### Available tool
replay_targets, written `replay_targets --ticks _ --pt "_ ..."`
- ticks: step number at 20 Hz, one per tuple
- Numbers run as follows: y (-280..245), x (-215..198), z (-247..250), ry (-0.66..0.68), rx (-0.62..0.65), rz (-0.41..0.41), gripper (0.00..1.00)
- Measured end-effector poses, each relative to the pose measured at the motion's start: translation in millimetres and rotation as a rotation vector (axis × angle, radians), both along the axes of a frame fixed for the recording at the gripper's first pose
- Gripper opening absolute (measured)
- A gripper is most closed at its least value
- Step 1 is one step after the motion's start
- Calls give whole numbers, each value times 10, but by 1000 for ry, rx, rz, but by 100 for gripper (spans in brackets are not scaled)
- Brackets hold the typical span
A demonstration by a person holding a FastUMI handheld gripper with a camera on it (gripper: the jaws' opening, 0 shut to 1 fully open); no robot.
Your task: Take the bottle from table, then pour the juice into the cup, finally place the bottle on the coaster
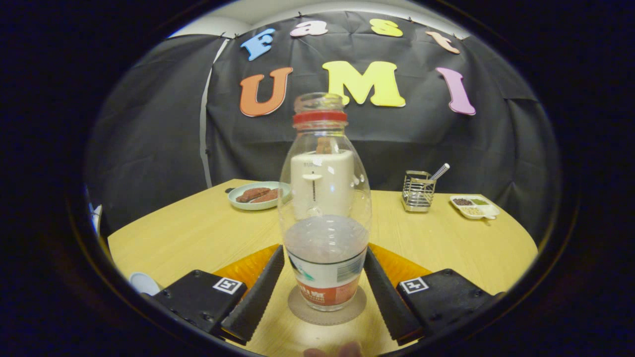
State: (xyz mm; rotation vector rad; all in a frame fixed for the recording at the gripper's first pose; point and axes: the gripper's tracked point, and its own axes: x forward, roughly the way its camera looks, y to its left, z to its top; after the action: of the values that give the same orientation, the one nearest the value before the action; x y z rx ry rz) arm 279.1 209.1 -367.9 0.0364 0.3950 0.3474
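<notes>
Gripper view: I count one bottle (pixel 324 208), upright on one coaster (pixel 327 308).
Jaws: released, flanking the bottle.
Tabletop (pixel 198 233) far edge: one plate (pixel 255 196).

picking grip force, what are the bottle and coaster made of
Bottle: clear, glossy, see-through with highlights; plastic or glass, can't tell. Coaster: flat matte grey-brown disc, possibly felt or cork. Gripper fingers flank the bottle; contact unclear.

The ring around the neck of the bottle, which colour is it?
Red, seen best in the gripper view: the ring sits just under the open mouth of the clear bottle.
</notes>
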Motion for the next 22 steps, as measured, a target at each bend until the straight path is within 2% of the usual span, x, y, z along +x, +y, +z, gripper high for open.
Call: replay_targets --ticks 7,13,18,22 --pt "-36 -117 571 -73 35 -20 100" --pt "-105 -344 1344 -169 19 -41 100" --pt "-378 -708 2255 -278 0 -114 100" --pt "-694 -1151 2883 -326 -9 -169 100"
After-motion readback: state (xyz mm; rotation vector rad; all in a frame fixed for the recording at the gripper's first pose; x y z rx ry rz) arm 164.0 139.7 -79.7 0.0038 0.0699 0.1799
